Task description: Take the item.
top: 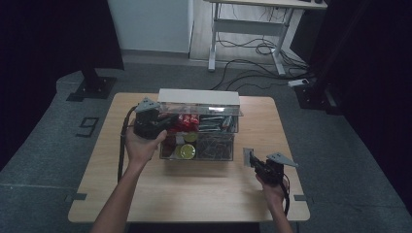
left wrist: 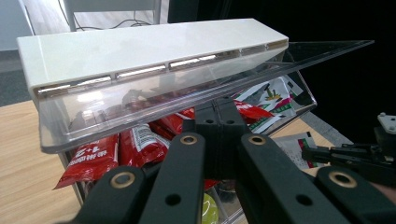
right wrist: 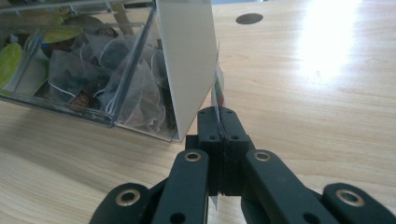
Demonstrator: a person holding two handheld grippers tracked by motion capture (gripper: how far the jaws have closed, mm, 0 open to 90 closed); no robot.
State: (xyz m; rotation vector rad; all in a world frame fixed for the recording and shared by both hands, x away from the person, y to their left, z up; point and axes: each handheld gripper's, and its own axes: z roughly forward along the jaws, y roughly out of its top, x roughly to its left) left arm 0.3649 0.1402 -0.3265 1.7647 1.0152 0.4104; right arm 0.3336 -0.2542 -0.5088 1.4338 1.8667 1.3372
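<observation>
A clear two-tier organiser box (top: 232,127) with a white top (top: 199,95) stands mid-table. Its clear lid (left wrist: 140,100) is tilted up over red sachets (left wrist: 135,144). My left gripper (left wrist: 219,109) is shut, its tips right under the lid's front edge. I cannot tell whether it pinches the lid. From above, the left gripper (top: 167,121) sits at the box's upper left. My right gripper (right wrist: 218,114) is shut on a thin white printed sachet (right wrist: 217,84), held on edge beside the box's white end wall (right wrist: 187,60). From above, the right gripper (top: 255,164) holds it low over the table.
The lower tier holds pyramid tea bags (right wrist: 112,70) and yellow-green round pods (top: 187,151). The wooden table (top: 194,194) has a round hole (right wrist: 249,18) near the right gripper. Behind the table stands a white desk frame (top: 252,29) with cables on the floor.
</observation>
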